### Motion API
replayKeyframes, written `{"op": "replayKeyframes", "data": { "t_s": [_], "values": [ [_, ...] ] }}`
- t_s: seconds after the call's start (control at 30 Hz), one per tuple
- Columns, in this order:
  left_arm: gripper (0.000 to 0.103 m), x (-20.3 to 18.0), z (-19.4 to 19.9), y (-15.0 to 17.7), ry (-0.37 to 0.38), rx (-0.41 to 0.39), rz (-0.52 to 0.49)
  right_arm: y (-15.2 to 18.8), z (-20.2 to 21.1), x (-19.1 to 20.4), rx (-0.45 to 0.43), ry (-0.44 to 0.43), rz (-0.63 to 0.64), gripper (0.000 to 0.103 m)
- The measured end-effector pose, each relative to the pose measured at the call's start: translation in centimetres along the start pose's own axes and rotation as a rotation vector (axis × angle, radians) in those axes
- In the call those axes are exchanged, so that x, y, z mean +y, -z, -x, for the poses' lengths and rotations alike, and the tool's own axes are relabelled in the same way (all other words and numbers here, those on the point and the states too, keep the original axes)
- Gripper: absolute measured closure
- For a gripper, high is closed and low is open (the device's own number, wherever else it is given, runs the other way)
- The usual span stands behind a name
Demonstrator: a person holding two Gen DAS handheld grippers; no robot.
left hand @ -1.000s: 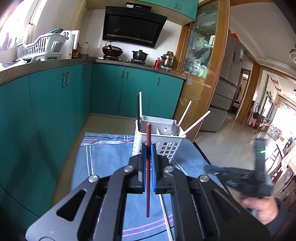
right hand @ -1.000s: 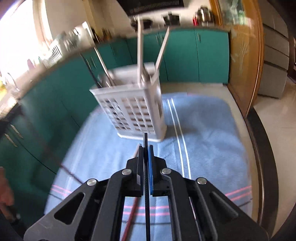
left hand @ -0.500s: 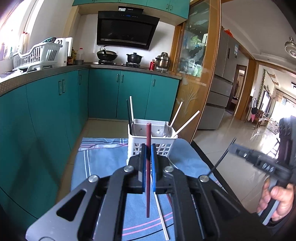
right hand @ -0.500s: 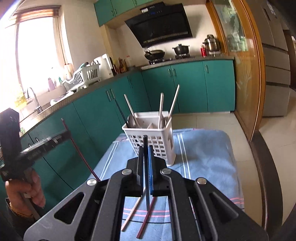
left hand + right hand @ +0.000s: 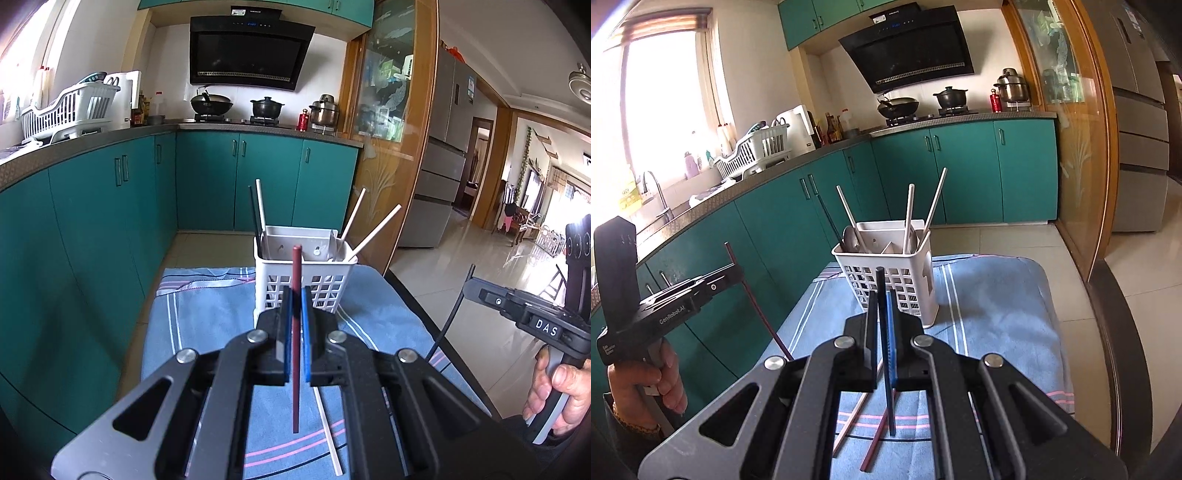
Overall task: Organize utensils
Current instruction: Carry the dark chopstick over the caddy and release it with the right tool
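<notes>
My left tool [image 5: 294,314] is clamping a red chopstick [image 5: 296,332]; my right tool [image 5: 882,325] is clamping a black chopstick [image 5: 884,332], both facing the white caddy [image 5: 304,273].

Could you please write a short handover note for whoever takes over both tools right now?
Left tool: shut on a dark red chopstick, held upright.
Right tool: shut on a black chopstick, also upright.
White utensil caddy stands on the blue cloth just ahead; it already holds several chopsticks and a spoon.
Left to do: drop both held sticks in, then collect the loose white chopstick and dark red one on the cloth.
</notes>
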State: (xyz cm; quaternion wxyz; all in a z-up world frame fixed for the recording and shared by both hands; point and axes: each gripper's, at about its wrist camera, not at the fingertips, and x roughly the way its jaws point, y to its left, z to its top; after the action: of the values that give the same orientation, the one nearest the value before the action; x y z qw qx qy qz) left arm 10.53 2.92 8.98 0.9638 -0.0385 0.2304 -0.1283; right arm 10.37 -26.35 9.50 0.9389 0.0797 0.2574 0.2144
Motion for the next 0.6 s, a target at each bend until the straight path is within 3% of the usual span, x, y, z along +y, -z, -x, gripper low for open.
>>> {"op": "replayKeyframes", "data": {
  "t_s": [0.33, 0.6],
  "values": [
    [0.099, 0.1, 0.0, -0.1, -0.002, -0.002, 0.006, -1.3, -0.2, 1.2, 0.004, -0.024, 0.023, 0.098],
    [0.099, 0.8, 0.0, 0.3, -0.007, -0.002, 0.027, -11.5, 0.2, 4.7, -0.101, -0.038, 0.111, 0.098]
  ]
}}
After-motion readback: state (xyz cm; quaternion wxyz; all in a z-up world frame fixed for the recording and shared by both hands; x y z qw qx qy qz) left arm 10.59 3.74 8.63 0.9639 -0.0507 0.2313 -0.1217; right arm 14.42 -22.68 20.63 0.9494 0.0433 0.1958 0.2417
